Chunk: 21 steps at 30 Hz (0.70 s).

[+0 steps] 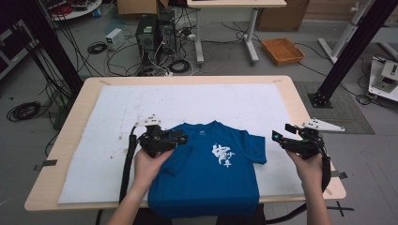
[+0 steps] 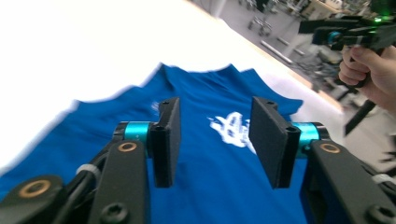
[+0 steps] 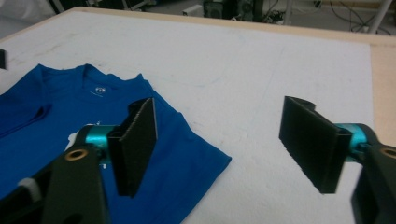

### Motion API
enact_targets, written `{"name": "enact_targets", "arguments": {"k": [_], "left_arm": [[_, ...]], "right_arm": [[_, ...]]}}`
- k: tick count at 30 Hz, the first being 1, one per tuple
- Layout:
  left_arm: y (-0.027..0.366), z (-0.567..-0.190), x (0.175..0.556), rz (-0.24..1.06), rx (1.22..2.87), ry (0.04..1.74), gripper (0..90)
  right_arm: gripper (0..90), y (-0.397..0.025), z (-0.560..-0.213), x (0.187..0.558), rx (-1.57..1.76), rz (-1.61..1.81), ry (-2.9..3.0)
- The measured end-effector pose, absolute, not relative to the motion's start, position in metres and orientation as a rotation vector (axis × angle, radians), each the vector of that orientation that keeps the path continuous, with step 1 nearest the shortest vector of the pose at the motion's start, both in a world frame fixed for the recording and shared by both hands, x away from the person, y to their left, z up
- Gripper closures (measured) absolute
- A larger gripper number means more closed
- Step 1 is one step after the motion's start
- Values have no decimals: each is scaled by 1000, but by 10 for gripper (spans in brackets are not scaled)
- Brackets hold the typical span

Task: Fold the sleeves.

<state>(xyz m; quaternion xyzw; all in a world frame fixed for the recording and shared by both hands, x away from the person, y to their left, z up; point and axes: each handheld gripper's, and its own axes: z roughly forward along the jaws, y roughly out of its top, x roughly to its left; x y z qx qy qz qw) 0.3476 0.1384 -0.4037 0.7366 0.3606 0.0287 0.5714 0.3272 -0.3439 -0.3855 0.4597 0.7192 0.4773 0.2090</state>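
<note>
- The blue T-shirt (image 1: 206, 171) lies flat on the white sheet (image 1: 94, 140) covering the bench (image 1: 300, 98), its hem hanging over the near edge.
- The left hand-held gripper (image 1: 180, 139), jaws apart, hovers over the shirt's folded-in sleeve.
- The right hand-held gripper (image 1: 281, 132), jaws wide apart, hangs beside the other sleeve.

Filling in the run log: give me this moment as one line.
left gripper: open, over folded left sleeve | right gripper: open, beside right sleeve | blue T-shirt: on white mat, hem overhanging
</note>
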Motion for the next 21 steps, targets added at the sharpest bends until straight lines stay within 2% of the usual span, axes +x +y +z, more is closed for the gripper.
{"name": "enact_targets", "arguments": {"k": [3,4,5,7,8,14,21], "left_arm": [[160,-400,336,183,1727,810,502],[166,-400,333,204,1730,808,496],[176,-400,330,233,1733,811,480],[191,-402,325,258,1735,820,480],[201,-404,323,262,1737,836,480],[238,-413,311,266,1729,851,480],[256,-422,311,273,1749,857,459]], "right_arm": [[376,-342,-391,331,1325,1315,2003],[416,-341,-395,335,1353,1317,2016],[497,-341,-402,341,1400,1324,2035],[531,-340,-405,344,1421,1319,2042],[577,-340,-412,352,1479,1292,2048],[619,-334,-433,373,1580,1208,2098],[627,-329,-444,385,1624,1197,2110]]}}
